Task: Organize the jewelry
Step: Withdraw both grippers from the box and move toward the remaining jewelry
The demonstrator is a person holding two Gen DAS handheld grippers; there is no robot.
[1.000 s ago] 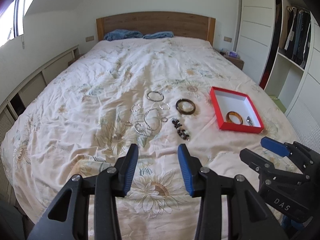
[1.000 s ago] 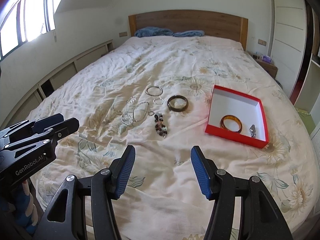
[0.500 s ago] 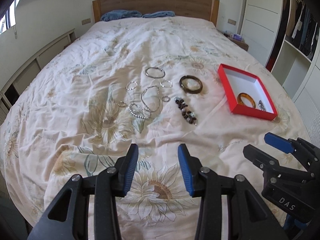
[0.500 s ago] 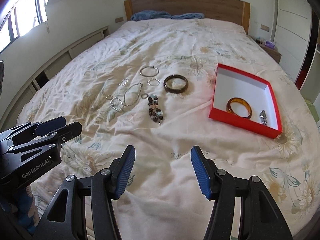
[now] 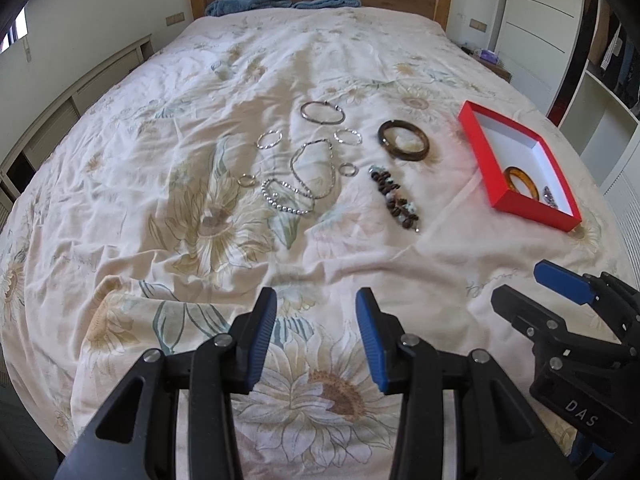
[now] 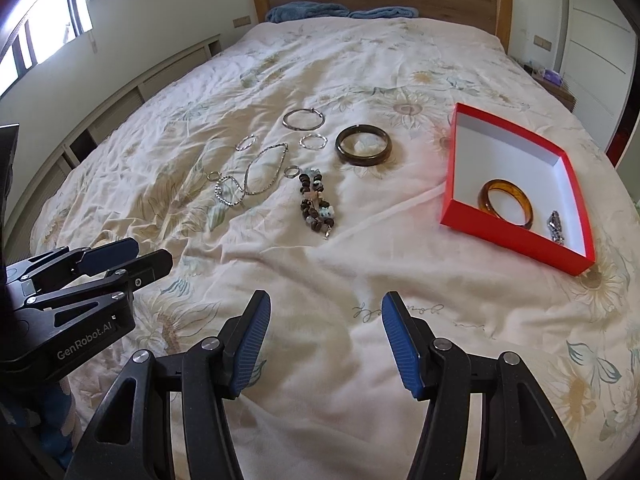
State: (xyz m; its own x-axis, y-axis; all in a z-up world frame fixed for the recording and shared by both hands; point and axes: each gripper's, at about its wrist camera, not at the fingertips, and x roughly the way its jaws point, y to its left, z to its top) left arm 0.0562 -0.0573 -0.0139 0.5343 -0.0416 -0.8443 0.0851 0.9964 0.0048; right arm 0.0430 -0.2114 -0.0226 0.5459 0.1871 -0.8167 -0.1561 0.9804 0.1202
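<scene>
Red cardboard marks your target: the shallow red box sits on the floral bedspread to your right, already holding an amber bangle and a small dark beaded piece beside it. The rest of the jewelry lies loose to the left of the box: a dark brown bangle, a brown-and-pale beaded bracelet, a silver chain necklace, a silver bangle and several small silver rings. Both tools are empty, with jaws apart: your right gripper hovers over bare quilt well short of the pieces, and your left gripper does the same. The beaded bracelet looks like the nearest pick for the right side. Come down straight over it and pinch across its bunched middle, so the strand lifts as one and no quilt fabric is caught. The soft, wrinkled cover will give, so press lightly. Readable writing: "GenRobot.AI" on the left tool's body in the right wrist view, and "DAS" on the right tool in the left wrist view; cursive script is printed on the quilt, too distorted to read.
</scene>
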